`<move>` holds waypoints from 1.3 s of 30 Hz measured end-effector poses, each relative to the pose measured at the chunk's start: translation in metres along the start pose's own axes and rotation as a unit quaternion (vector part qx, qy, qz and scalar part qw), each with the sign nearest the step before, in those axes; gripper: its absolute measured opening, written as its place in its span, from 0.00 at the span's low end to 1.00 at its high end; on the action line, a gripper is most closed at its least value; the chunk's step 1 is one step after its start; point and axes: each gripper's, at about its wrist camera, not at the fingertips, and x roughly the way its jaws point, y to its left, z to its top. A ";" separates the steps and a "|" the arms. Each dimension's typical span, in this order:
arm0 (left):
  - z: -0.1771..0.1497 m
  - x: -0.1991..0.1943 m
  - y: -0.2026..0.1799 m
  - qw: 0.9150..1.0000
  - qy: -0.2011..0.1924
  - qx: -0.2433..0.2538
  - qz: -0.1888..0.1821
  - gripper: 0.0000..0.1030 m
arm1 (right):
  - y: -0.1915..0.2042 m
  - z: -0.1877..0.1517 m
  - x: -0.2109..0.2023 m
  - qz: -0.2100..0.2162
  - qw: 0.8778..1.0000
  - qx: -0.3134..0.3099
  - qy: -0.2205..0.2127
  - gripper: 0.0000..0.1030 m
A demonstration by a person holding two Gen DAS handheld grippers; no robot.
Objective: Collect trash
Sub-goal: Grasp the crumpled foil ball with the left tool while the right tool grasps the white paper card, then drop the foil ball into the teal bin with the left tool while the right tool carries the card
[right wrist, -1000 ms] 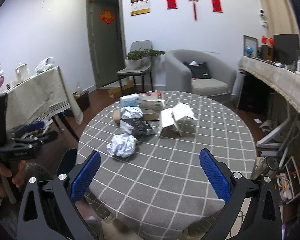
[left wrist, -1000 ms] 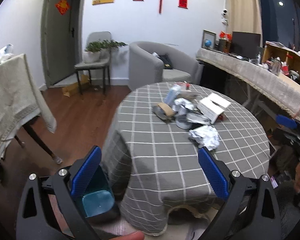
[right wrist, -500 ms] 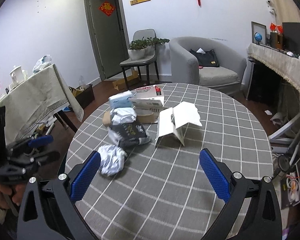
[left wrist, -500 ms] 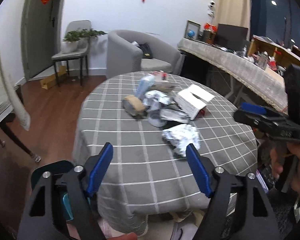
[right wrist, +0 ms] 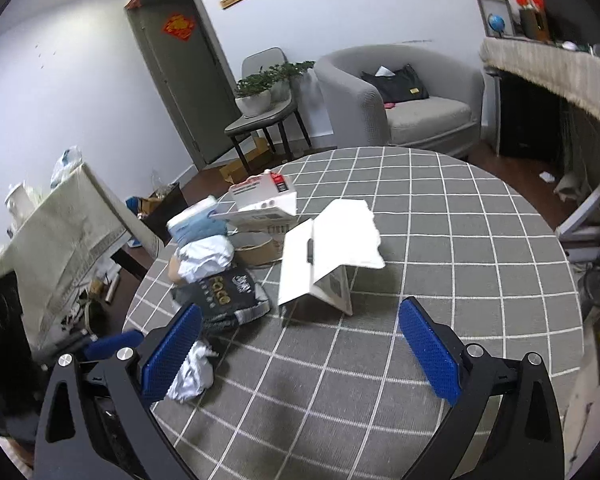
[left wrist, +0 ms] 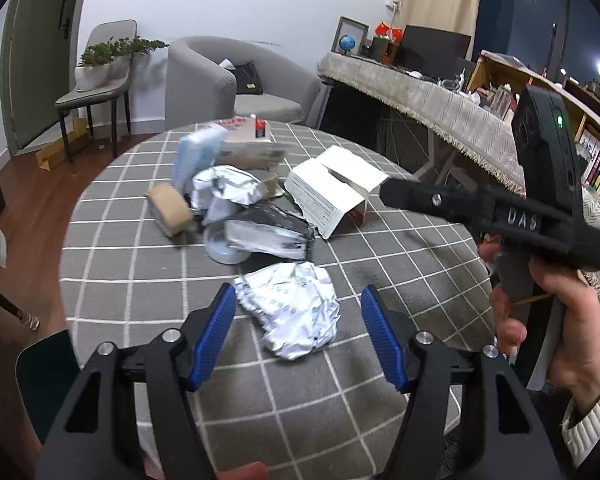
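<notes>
Left wrist view looks down along the left claw (left wrist: 296, 334), whose blue pads stand apart on either side of a crumpled foil wrapper (left wrist: 292, 314) lying on the round desk (left wrist: 400, 248) with its grey checked cloth; the jaws have just been closing in, yet neither pad touches the foil, so the claw is released with the wrapper between its fingertips. Beyond it lies the rest of the litter: a clear plastic cup (left wrist: 224, 246) on its side, a dark silver pouch (left wrist: 268, 234), a brown paper roll (left wrist: 170, 210), a pale blue packet (left wrist: 196, 154) and an open white carton (left wrist: 332, 192). To the right this view alone shows the person's hand (left wrist: 548, 312) in a cream knitted cuff gripping the right claw's handle, on which raised letters read "DAS", with a green light above. Right wrist view shows the right claw (right wrist: 300, 352) hovering spread wide over bare cloth, grasping nothing, with the white carton (right wrist: 328, 256) standing just ahead between its pads. Here the foil wrapper (right wrist: 194, 372) is half hidden behind the left-hand pad, and the dark pouch (right wrist: 224, 300) shows gold lettering that I cannot read with certainty. A boxed carton (right wrist: 264, 200) with red print sits behind.
</notes>
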 end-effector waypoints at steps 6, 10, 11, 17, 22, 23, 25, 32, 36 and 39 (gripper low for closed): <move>0.004 0.013 0.004 1.000 0.003 -0.010 0.000 0.48 | -0.009 0.004 0.021 0.025 0.999 0.033 0.017 0.97; 0.005 0.016 0.013 1.000 0.002 -0.028 -0.004 0.44 | -0.016 0.009 0.035 0.034 0.997 0.065 0.022 0.79; 0.005 0.015 0.014 1.000 0.001 -0.029 -0.006 0.43 | -0.018 0.011 0.038 0.032 0.997 0.071 0.022 0.73; 0.003 0.011 0.019 0.999 0.002 -0.028 -0.018 0.38 | -0.013 0.022 0.042 0.021 0.997 0.075 0.006 0.42; 0.001 0.005 0.024 0.999 0.004 -0.030 -0.028 0.37 | -0.005 0.026 0.047 0.022 0.997 0.075 0.008 0.21; 0.000 0.003 0.024 0.999 0.003 -0.026 -0.025 0.37 | -0.002 0.027 0.047 0.016 0.997 0.071 0.007 0.17; -0.001 -0.002 0.025 0.999 0.000 -0.022 -0.024 0.36 | 0.003 0.030 0.044 0.000 0.998 0.062 0.001 0.08; 0.001 -0.031 0.037 0.999 -0.028 -0.023 -0.021 0.36 | 0.025 0.042 0.025 -0.037 0.999 0.023 -0.033 0.01; 0.001 -0.041 0.048 0.999 -0.038 -0.032 -0.017 0.36 | 0.032 0.042 0.029 -0.043 0.999 0.015 -0.024 0.02; 0.001 -0.050 0.054 0.998 -0.046 -0.033 -0.014 0.36 | 0.034 0.040 0.036 -0.044 0.999 0.017 -0.012 0.02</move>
